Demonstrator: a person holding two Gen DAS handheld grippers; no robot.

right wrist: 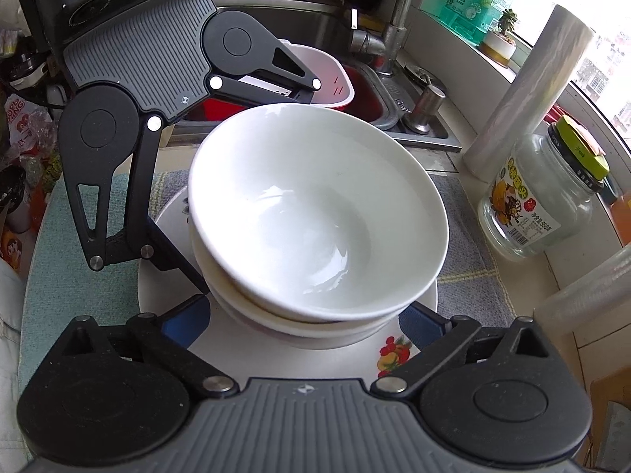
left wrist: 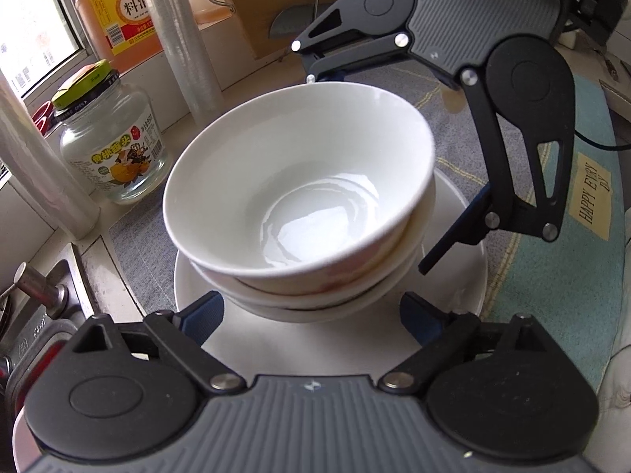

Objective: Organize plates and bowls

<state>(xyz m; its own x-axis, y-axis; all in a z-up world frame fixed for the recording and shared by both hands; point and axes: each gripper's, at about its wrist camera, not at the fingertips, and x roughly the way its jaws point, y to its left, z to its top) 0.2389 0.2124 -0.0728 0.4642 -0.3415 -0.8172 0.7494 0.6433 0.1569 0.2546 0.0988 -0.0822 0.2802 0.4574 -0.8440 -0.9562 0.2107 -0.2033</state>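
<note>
My left gripper [left wrist: 311,317] stands released beside the bowls [left wrist: 299,181], which sit nested on the plate [left wrist: 453,213] so the pile stays compact. My right gripper [right wrist: 305,321], opposite, is released too.

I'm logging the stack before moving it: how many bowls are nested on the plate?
3, as far as the rims show: the top bowl, tilted; a second bowl under it; a third bowl lowest, resting on the plate. Another could be hidden inside the stack.
</note>
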